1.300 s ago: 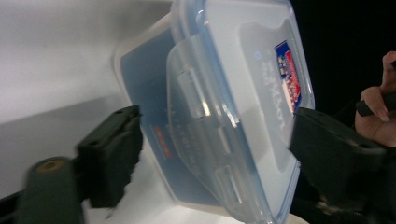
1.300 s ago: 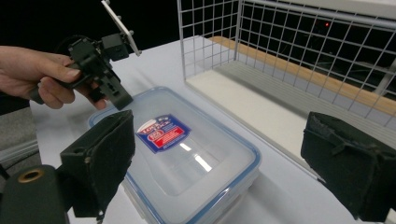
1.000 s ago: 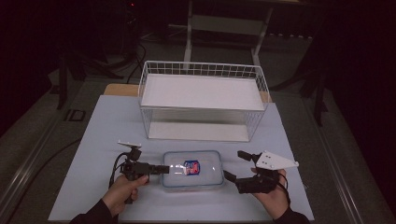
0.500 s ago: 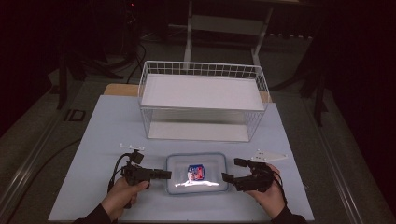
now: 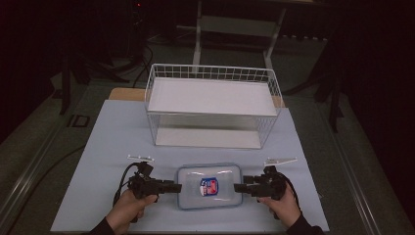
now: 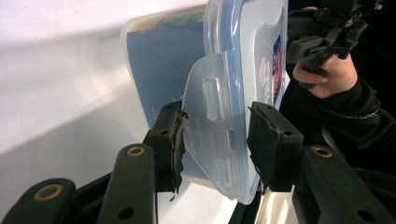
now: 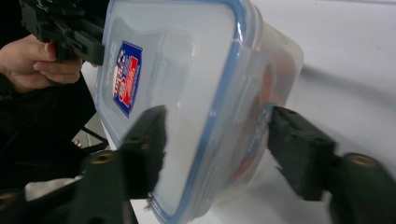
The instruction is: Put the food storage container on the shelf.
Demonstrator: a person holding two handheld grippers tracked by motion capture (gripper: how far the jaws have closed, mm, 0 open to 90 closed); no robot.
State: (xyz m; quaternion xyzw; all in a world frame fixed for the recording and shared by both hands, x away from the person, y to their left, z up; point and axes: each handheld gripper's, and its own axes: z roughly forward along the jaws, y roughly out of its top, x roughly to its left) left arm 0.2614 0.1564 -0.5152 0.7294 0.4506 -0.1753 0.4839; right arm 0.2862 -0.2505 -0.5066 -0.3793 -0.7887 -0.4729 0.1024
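A clear box (image 5: 209,186) with a blue-edged lid and a red and blue label lies flat on the pale table (image 5: 103,142), in front of a white wire basket (image 5: 211,105) that stands farther back.

The left gripper (image 5: 172,186) reaches level from the box's left end. Its jaws are pressed onto the lid's side flap (image 6: 212,116), one pad on each face. The left hand (image 5: 128,208) wraps the handle, forearm coming from the near edge.

The right gripper (image 5: 238,187) points level at the box's right end. Its jaws have just been closing and straddle that end, one over the lid, one by the wall; whether the pads press yet I cannot tell. The right hand (image 5: 283,205) mirrors the left.
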